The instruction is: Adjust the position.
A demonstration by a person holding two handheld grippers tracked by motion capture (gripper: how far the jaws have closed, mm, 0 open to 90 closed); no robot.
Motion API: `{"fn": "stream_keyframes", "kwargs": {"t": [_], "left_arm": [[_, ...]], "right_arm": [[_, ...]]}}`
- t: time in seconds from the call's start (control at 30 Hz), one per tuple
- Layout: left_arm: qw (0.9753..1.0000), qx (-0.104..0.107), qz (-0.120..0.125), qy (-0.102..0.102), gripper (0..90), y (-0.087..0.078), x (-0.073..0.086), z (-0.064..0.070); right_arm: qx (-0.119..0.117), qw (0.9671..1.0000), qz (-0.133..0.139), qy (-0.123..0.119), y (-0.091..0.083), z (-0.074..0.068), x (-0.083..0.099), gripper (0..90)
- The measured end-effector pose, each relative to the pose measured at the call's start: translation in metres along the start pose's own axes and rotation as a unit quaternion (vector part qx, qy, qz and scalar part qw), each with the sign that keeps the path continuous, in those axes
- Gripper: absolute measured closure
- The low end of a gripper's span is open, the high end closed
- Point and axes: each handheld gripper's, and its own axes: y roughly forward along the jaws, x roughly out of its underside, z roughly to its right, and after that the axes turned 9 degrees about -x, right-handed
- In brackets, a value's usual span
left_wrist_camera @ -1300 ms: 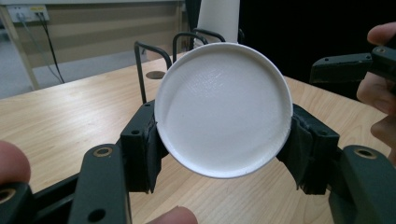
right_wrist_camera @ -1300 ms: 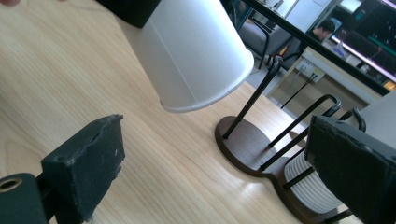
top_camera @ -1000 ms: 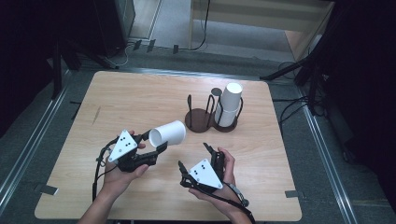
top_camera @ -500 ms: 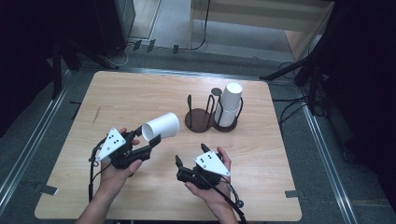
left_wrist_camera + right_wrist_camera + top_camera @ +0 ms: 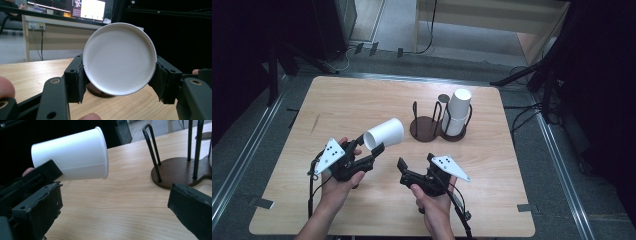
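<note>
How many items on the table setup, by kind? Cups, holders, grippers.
White paper cups: 3, one held on its side in the left gripper, namely the held cup, plus the stacked cups, which look like 2 nested in the holder.
Wire cup holder: 1, a double dark base with wire hoops.
Grippers: 2, counting the right gripper.
Total: 6

Left gripper [image 5: 119, 75] clamps a white cup's [image 5: 120, 58] base, seemingly.

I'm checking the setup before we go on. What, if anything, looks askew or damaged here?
Nothing looks damaged or spilled. The white cup lies on its side above the table only because the left gripper clamps it. The stacked cups lean slightly in the holder.
</note>
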Motion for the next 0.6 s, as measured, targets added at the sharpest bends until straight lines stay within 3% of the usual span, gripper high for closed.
{"fn": "stream_keyframes", "kwargs": {"t": [0.17,0.23,0.3,0.4,0.43,0.47,0.5,0.53,0.6], "left_arm": [[1.0000,0.000,0.005,-0.001,37.0,0.001,0.002,0.001],[0.9999,-0.003,0.012,0.001,36.9,0.002,0.005,0.003],[0.9999,-0.002,0.014,-0.001,37.0,0.002,0.006,0.004],[0.9999,-0.003,0.016,0.002,36.9,0.004,0.010,0.006],[0.9998,-0.002,0.018,-0.001,36.9,0.004,0.011,0.007],[0.9998,-0.002,0.018,0.000,36.9,0.005,0.012,0.007],[0.9998,-0.001,0.019,-0.002,36.9,0.006,0.013,0.008],[0.9998,-0.001,0.018,0.001,36.9,0.006,0.014,0.009],[0.9998,0.000,0.020,0.004,36.8,0.007,0.016,0.012]], "right_arm": [[-0.003,0.9995,0.008,0.031,0.002,-0.002,-0.002,0.0],[-0.010,0.9976,0.014,0.067,0.005,-0.002,-0.003,0.0],[-0.014,0.9965,0.016,0.081,0.006,-0.001,-0.003,0.0],[-0.022,0.9916,0.024,0.125,0.009,0.001,-0.004,0.0],[-0.022,0.9883,0.030,0.148,0.011,0.001,-0.005,0.0],[-0.022,0.9883,0.030,0.148,0.011,0.001,-0.005,0.0],[-0.023,0.9849,0.037,0.167,0.012,0.002,-0.007,0.0],[-0.023,0.9849,0.037,0.167,0.012,0.002,-0.007,0.0],[-0.023,0.9798,0.044,0.194,0.013,0.002,-0.008,0.0]]}}
